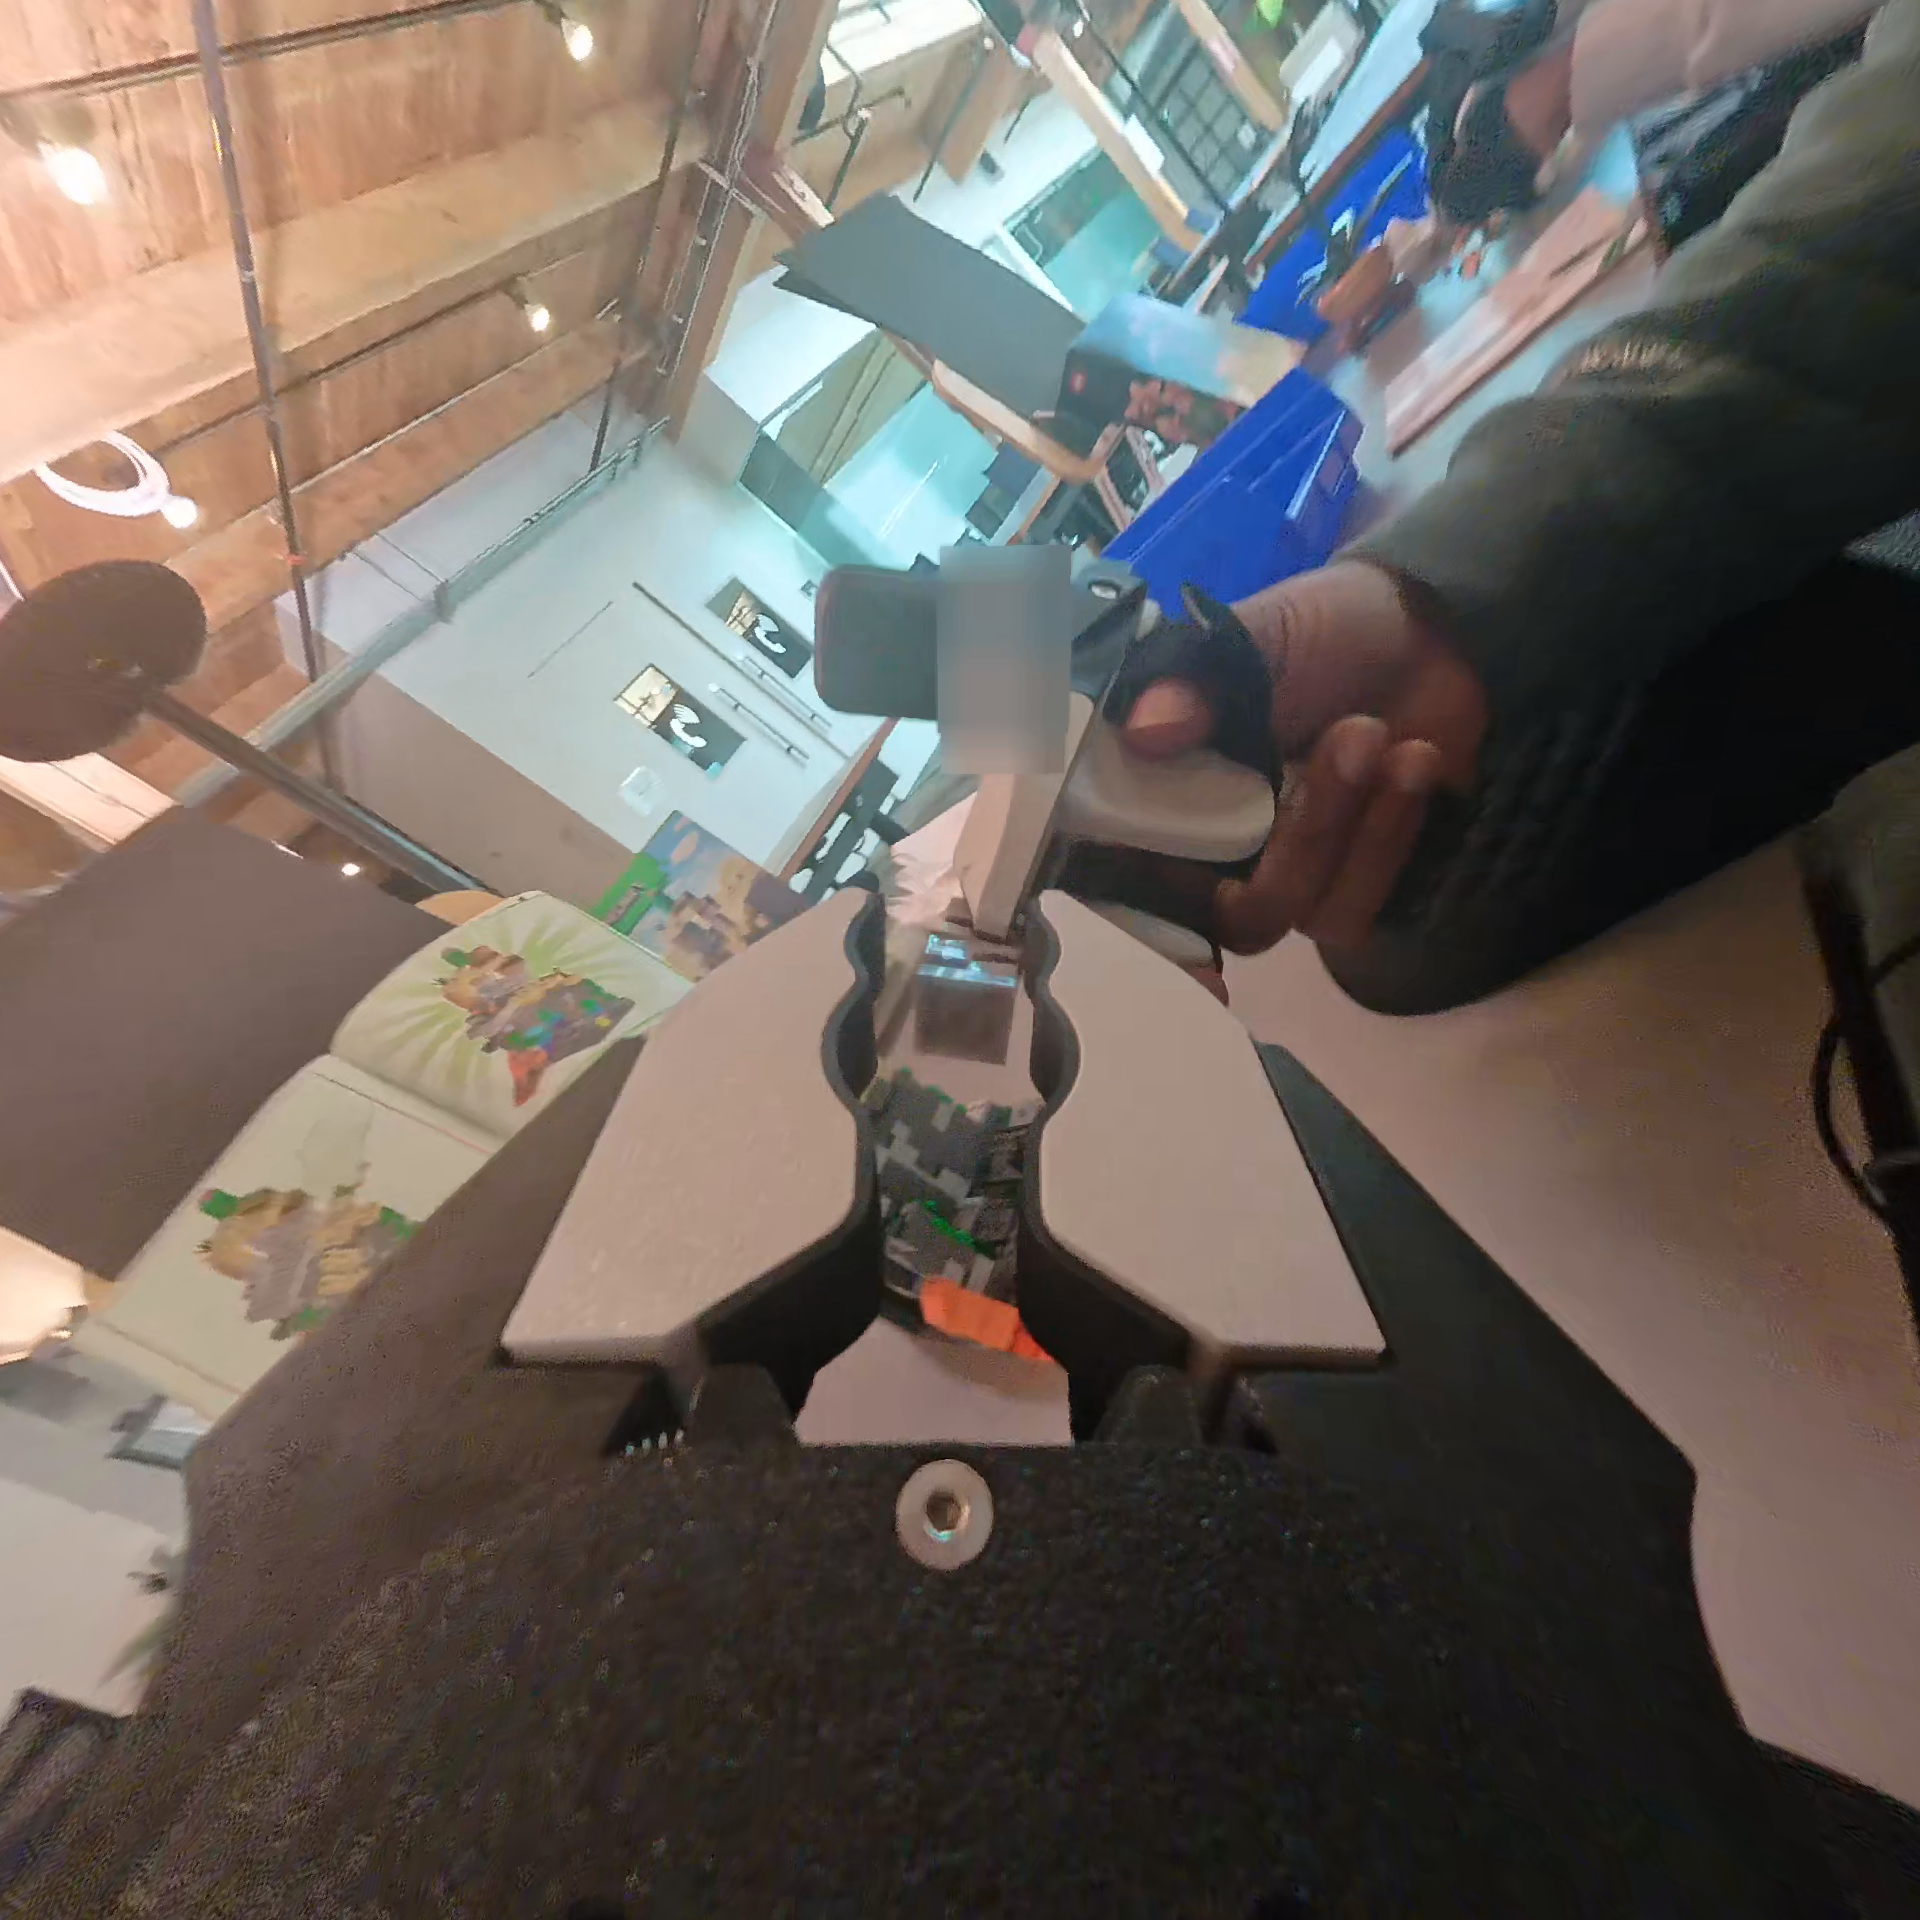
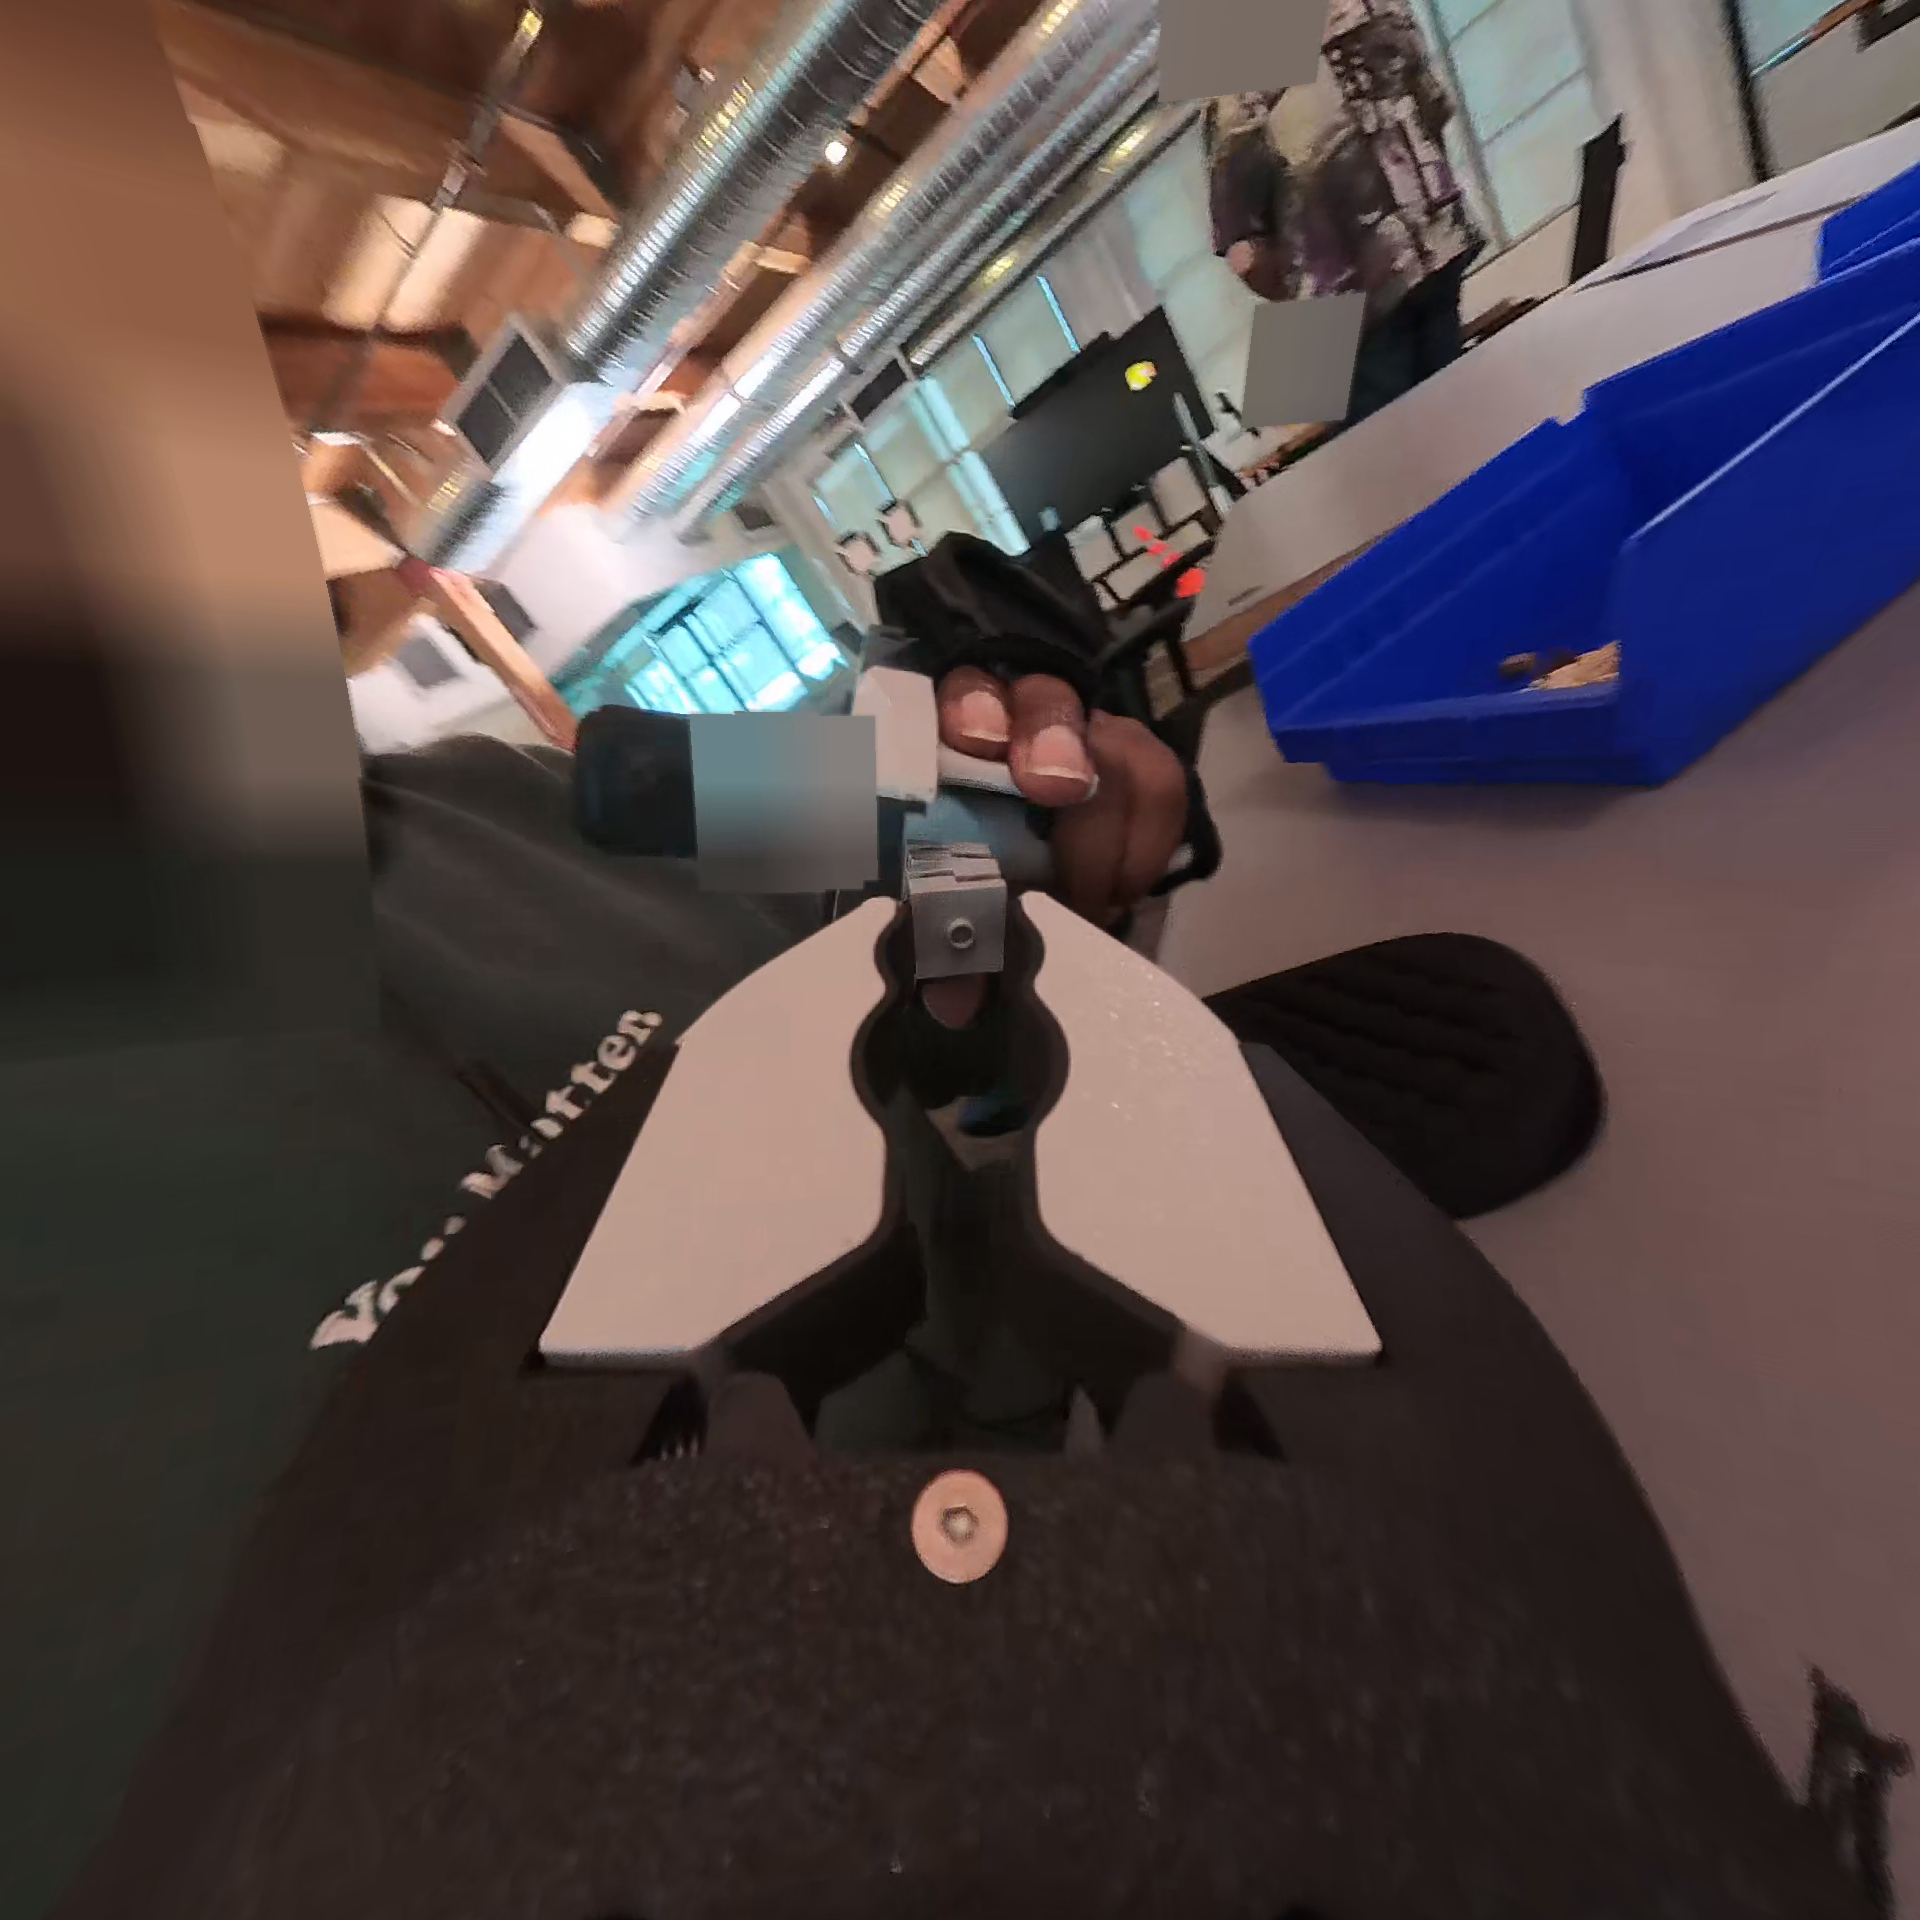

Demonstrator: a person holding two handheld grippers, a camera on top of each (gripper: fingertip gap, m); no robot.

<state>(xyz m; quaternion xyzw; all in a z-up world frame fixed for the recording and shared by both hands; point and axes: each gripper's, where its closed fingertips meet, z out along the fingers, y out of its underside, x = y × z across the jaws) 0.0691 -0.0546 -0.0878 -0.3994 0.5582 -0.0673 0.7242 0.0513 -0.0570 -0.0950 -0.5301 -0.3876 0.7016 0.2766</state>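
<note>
Between both tools (image 1: 951,935) (image 2: 956,925) — grey brick (image 2: 954,935), axis unclear.

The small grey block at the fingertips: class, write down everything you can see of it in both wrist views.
The small grey block is a squarish piece of matte light-grey plastic, as it looks, with a round stud on the face toward the right wrist camera. It sits upright between the tips of the right gripper, whose grey fingers flank it closely. In the left wrist view it lies likewise between the left gripper tips. Whether either clamps it cannot be told.
</note>
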